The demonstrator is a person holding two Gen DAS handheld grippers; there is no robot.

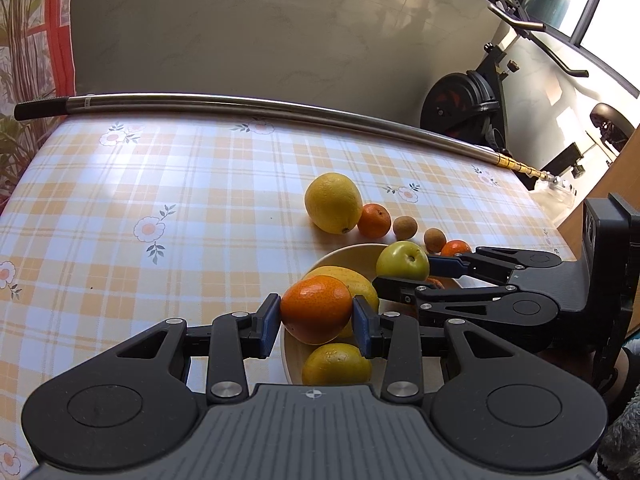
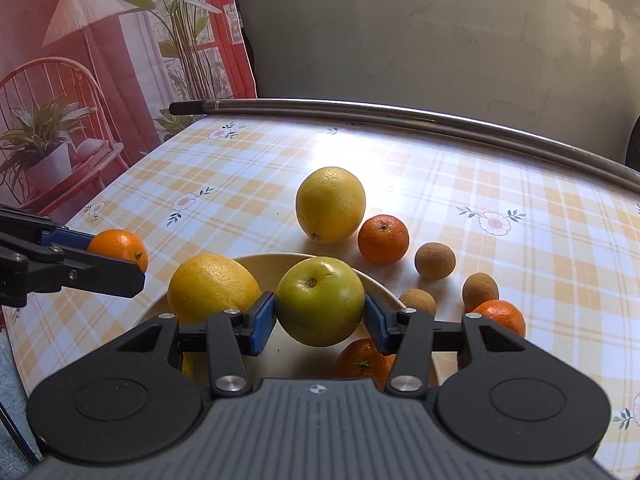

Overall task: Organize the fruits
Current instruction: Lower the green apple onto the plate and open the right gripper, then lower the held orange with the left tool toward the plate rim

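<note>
The left gripper pinches an orange between its blue pads, above the near-left rim of the cream bowl. The right gripper clamps a green apple over the bowl's middle. Its body hides most of a tangerine inside; a yellow citrus sits left of it. On the checked tablecloth beyond lie a large lemon, another tangerine and small brown fruits. No writing is legible.
</note>
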